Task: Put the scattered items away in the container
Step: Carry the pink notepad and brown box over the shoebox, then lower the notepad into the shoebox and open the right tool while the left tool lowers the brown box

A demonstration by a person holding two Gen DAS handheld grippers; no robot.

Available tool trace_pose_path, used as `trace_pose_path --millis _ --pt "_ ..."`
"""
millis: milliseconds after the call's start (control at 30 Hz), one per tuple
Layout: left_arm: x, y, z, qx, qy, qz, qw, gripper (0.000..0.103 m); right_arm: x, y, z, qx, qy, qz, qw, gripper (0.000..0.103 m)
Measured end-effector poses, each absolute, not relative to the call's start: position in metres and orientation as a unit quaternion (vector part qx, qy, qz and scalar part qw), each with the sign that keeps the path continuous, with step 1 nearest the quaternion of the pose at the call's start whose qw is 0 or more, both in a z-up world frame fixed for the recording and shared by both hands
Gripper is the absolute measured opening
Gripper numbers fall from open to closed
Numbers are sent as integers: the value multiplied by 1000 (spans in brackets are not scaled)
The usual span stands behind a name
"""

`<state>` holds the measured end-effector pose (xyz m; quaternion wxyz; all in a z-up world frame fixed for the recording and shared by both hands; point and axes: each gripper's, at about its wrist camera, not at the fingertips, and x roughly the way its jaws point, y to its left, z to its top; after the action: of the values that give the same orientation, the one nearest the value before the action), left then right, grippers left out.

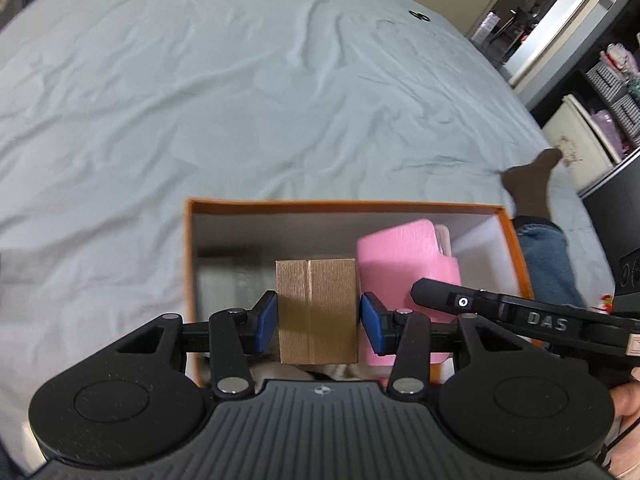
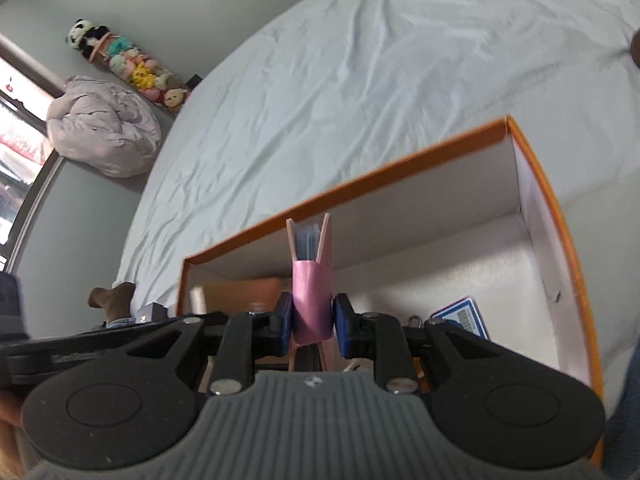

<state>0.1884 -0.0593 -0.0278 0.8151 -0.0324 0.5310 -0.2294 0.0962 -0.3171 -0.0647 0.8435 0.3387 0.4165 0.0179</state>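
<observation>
An orange box [image 1: 344,205] with white inner walls lies open on the bed; in the right wrist view its rim [image 2: 400,164] runs slantwise. My left gripper [image 1: 319,322] is shut on a small brown cardboard box [image 1: 316,304], which hangs over the orange box's near side. My right gripper [image 2: 310,320] is shut on a pink card holder [image 2: 312,300], spine toward the camera, its covers fanned apart above. The left wrist view shows that pink holder [image 1: 404,256] inside the orange box's right half. A blue card [image 2: 460,316] lies on the box floor.
The wrinkled pale sheet [image 1: 200,100] spreads all around the box. A person's leg in jeans and a brown sock [image 1: 528,188] rests to the right of it. Shelves and a doorway [image 1: 592,80] stand beyond. A bundled duvet [image 2: 104,128] and plush toys [image 2: 132,64] lie off the bed.
</observation>
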Motion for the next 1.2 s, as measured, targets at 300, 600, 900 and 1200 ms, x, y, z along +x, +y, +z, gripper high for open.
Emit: trace_pose_path --millis 300,600,900,1200 --pt "192 -48 -23 -22 527 -216 822 52 125 -293 -97 341 437 9 832 24" --pt "194 -39 -29 -27 533 -212 819 52 142 -288 -121 339 477 25 810 26" --pt "195 -36 -35 -32 538 -210 815 52 142 -283 -108 255 504 -11 826 39" --pt "194 -33 -35 -38 540 -210 814 52 160 -279 -116 247 517 23 819 27"
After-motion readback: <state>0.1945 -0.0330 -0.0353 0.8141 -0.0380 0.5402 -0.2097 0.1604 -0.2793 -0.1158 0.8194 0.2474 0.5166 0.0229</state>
